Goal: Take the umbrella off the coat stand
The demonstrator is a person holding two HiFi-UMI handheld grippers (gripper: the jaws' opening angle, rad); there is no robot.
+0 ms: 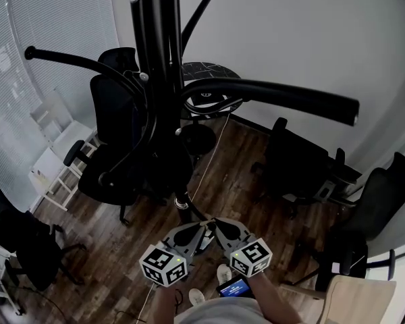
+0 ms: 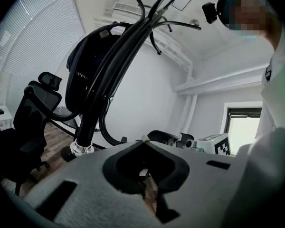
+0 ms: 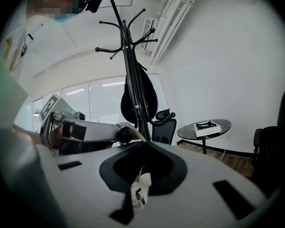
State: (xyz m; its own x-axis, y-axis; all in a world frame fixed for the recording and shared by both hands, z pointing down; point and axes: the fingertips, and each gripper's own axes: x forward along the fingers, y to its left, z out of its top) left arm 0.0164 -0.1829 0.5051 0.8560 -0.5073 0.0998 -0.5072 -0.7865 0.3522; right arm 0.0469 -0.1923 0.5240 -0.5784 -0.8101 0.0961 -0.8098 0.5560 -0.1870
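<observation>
Grey left tongs (image 2: 142,140) and right tongs (image 3: 143,142), tips together, empty

Grey left claw (image 1: 201,227), grey right claw (image 1: 219,223), white cubes (image 1: 163,265) with black square markers, white sleeve (image 2: 270,175)

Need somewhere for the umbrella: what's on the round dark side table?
A flat white box lies on the round dark side table. In the head view, the black coat stand's arm covers part of the tabletop.

Head view steeply down; both gripper views upward; coat stand (image 1: 156,66) common.
</observation>
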